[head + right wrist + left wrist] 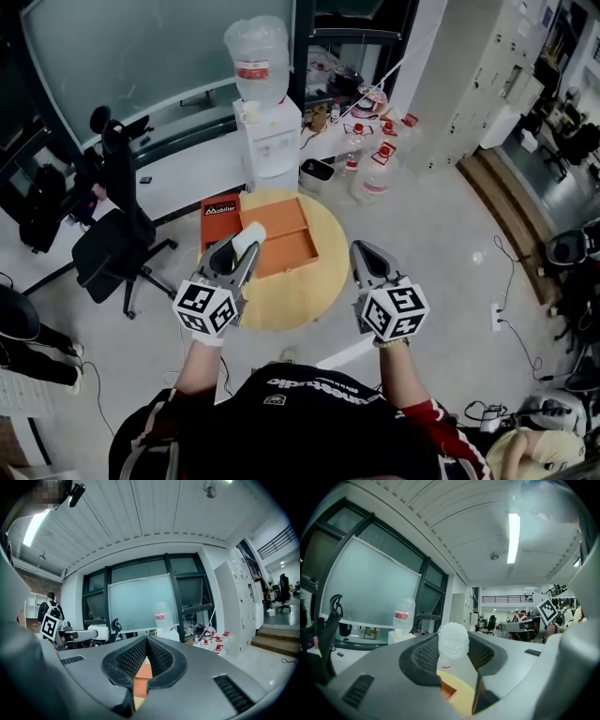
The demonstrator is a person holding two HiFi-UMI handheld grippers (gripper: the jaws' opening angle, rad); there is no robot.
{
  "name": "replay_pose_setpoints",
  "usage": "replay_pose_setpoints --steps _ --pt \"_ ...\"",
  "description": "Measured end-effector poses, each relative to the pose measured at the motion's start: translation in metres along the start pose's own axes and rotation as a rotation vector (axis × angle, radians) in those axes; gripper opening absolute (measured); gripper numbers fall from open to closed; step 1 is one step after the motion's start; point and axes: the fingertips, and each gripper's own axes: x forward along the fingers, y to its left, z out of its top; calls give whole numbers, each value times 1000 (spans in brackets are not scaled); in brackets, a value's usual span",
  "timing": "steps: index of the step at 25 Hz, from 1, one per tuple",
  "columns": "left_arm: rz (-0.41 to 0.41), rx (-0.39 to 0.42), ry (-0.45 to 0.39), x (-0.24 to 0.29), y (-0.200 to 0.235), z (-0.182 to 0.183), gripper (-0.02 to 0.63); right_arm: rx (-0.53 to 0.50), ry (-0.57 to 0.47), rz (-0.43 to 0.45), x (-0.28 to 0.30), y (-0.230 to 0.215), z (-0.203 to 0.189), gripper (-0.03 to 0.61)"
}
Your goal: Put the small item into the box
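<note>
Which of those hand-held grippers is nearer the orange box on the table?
Left. The left hand-held gripper, holding a white item, appears over the orange box at its left edge; the right hand-held gripper is shut, off to the box's right.

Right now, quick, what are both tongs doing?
Left tongs: closed on the white item.
Right tongs: closed, empty.
</note>
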Motion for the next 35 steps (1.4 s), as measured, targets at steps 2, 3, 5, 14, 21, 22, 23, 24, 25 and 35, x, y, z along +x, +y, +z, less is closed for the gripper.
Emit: replay_pose_setpoints --steps 2,3,5,14,21,22,23,24,25,35 --pt "-11 -4 2 8 13 1 170 -4 -1 -6 14 1 3 26" --pt "-18 -5 1 12 19 1 170 -6 -1 -11 21 1 4 28" --pt "-33 -9 0 20 30 1 170 -12 0 -24 33 0 6 27" --pt "-84 -40 6 51 58 -5 170 -38 20 -75 61 -8 11 27" --pt "-113 -51 1 67 64 -7 170 -40 16 -110 67 -18 11 28" --pt "-113 -55 2 68 65 -8 170 -39 14 -113 67 -18 11 28" --pt "-113 -57 3 68 66 -9 170 -37 13 -115 68 -19 10 27" --pt "-114 -58 5 69 67 -10 170 -35 13 -116 68 -19 10 28" --pt "-114 -58 7 69 67 -11 170 -34 13 -117 68 -20 9 26" --pt "-146 -7 33 73 59 -21 170 -29 13 -120 75 -28 2 27"
